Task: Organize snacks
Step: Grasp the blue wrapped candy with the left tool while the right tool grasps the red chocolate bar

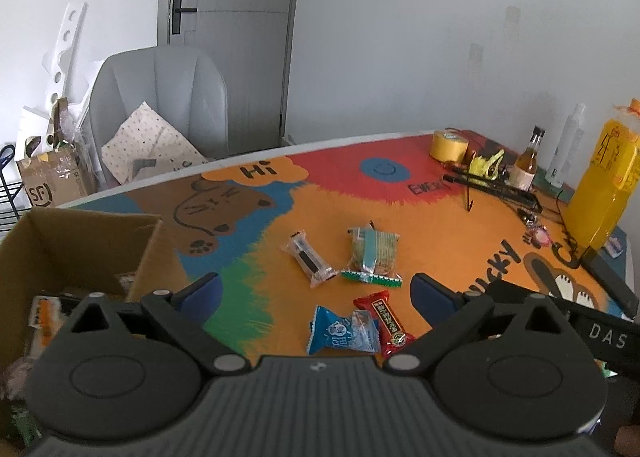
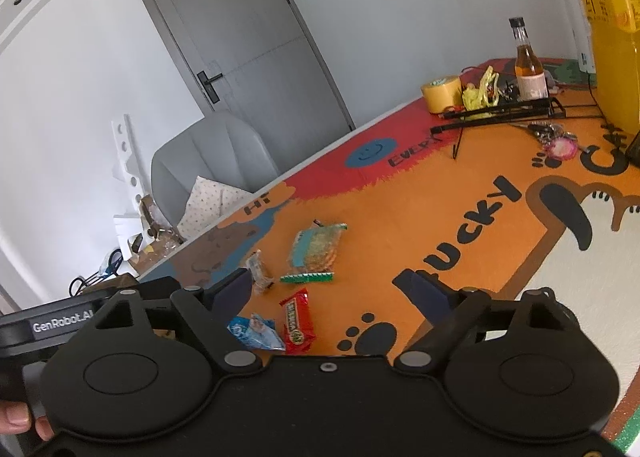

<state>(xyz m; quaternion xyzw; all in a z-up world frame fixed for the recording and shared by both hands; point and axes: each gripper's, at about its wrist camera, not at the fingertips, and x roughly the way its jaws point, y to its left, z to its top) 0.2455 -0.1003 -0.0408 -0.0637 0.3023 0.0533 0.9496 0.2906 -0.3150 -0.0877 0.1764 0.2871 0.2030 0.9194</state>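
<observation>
Several snack packets lie on the colourful mat: a green cracker pack [image 1: 374,255] [image 2: 316,253], a clear packet with a dark bar [image 1: 310,259] [image 2: 259,271], a blue packet [image 1: 342,331] [image 2: 256,331] and a red bar [image 1: 388,321] [image 2: 297,322]. A cardboard box [image 1: 76,245] at the left holds some snacks. My left gripper [image 1: 316,293] is open and empty, hovering above the blue and red packets. My right gripper [image 2: 332,289] is open and empty, above the same packets.
At the table's far right stand a big yellow juice bottle [image 1: 604,177] [image 2: 612,33], a small brown bottle [image 1: 528,161] [image 2: 528,65], a yellow tape roll [image 1: 448,145] [image 2: 442,93] and a black wire rack [image 1: 496,185] [image 2: 500,109]. A grey chair [image 1: 160,97] stands behind the table.
</observation>
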